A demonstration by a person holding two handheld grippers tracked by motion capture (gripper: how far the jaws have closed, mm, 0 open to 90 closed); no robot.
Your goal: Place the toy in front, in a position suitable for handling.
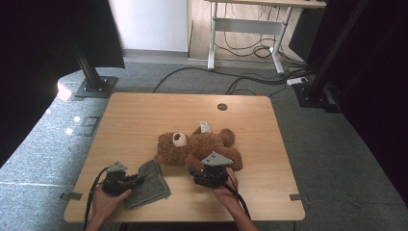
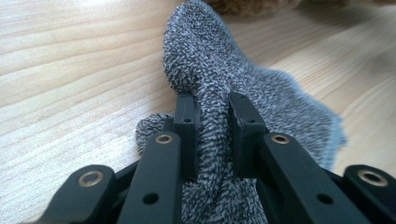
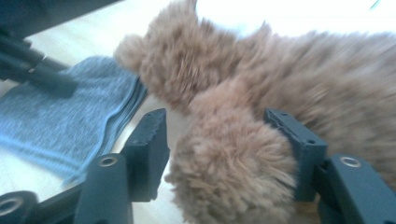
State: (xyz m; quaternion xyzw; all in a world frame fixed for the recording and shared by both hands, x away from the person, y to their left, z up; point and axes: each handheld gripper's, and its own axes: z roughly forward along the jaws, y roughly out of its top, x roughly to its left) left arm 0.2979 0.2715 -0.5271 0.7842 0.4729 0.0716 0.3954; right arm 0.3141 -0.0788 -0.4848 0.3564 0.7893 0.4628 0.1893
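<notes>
On the light wooden table (image 1: 144, 115), the left gripper (image 1: 137, 180) is pinching a raised fold of the folded grey terry cloth (image 1: 151, 184) at the near left; in the left gripper view its pads press into the bunched cloth (image 2: 212, 79) from both sides, so the grip looks sound. The right gripper (image 1: 208, 169) sits just right of it at the near side of the brown teddy bear (image 1: 197, 147), which lies on its back mid-table with its head to the left and a white label (image 1: 204, 127) by its far side. In the right gripper view the jaws stand spread around a furry paw (image 3: 233, 158); the right pad touches the fur, while a gap shows at the left one, so the bear (image 3: 299, 74) is not held. The cloth (image 3: 60, 121) lies just left of the paw there. The step in hand seems to be taking up the cloth to wipe or cover the bear. To do it well, lift the fold gently so all layers follow, and keep the open right jaws clear of the fur so nothing snags. No container stands on the table, so nothing is held in one.
</notes>
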